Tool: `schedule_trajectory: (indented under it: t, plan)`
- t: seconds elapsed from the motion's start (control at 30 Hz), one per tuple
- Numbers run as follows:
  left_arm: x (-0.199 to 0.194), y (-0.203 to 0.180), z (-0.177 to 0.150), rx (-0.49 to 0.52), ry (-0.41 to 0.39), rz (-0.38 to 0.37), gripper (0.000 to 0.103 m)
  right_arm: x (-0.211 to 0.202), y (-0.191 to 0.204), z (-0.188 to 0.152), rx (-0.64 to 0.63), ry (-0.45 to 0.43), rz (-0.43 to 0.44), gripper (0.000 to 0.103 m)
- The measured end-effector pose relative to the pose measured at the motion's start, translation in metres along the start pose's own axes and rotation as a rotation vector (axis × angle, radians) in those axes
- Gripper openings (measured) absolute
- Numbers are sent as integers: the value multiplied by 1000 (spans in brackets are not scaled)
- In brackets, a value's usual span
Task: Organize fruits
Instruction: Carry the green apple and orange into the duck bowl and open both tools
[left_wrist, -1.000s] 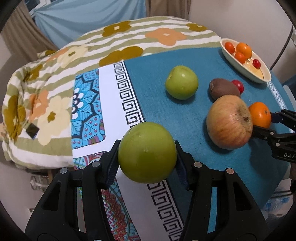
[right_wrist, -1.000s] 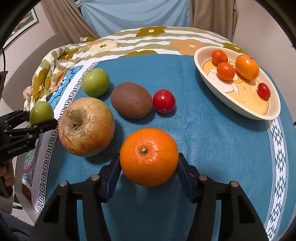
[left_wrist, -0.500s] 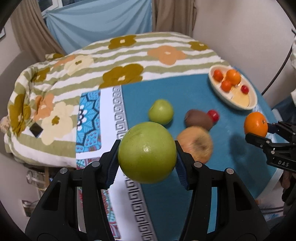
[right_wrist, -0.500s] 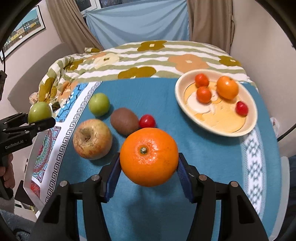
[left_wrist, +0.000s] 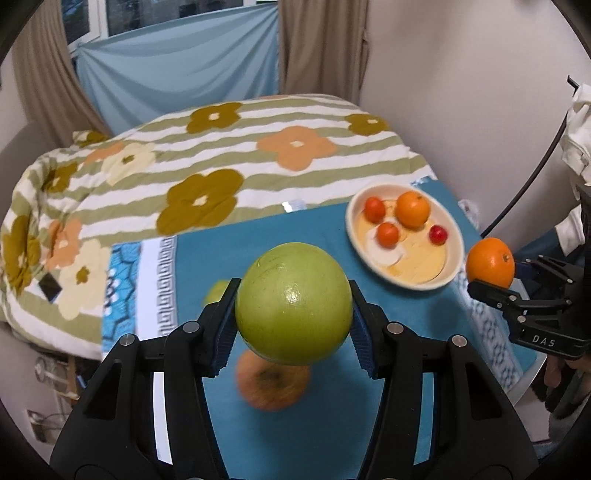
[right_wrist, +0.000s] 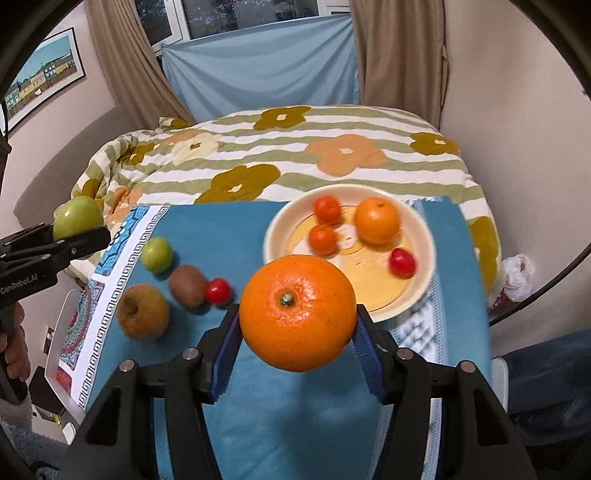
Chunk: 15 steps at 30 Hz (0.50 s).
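Above the blue cloth (right_wrist: 295, 424), a green apple (left_wrist: 293, 302) is clamped in the left gripper (left_wrist: 293, 314), and an orange (right_wrist: 297, 312) is gripped by the right gripper (right_wrist: 297, 325), near the bowl (right_wrist: 424, 280).

Both grippers raised, each clamped on a fruit.
The left gripper (left_wrist: 293, 306) pinches a green apple (left_wrist: 293, 302) between its blue pads (left_wrist: 364, 341); the right gripper (right_wrist: 297, 314) pinches an orange (right_wrist: 297, 312) likewise, level, jaws wide around each.

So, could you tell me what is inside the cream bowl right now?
The cream bowl holds one larger orange, two small orange fruits and a small red fruit. Its near edge is hidden behind the held orange in the right gripper.
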<state>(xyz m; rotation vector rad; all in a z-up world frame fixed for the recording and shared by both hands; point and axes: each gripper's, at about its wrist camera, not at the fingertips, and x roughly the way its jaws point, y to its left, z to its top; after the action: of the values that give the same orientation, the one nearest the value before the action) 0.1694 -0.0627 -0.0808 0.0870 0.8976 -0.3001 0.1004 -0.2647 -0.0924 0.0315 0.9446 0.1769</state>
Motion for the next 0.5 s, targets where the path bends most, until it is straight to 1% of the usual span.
schedule_trajectory:
  t: [0.13, 0.3, 0.5]
  plan:
    - [17, -26, 10, 3, 9, -20, 58, 3, -26, 4, -4, 2, -1, 54]
    - [46, -57, 17, 11, 40, -38, 58, 11, -56, 8, 1, 15, 4, 54]
    - [88, -90, 21, 20, 79, -56, 58, 23, -85, 10, -3, 38, 14, 54]
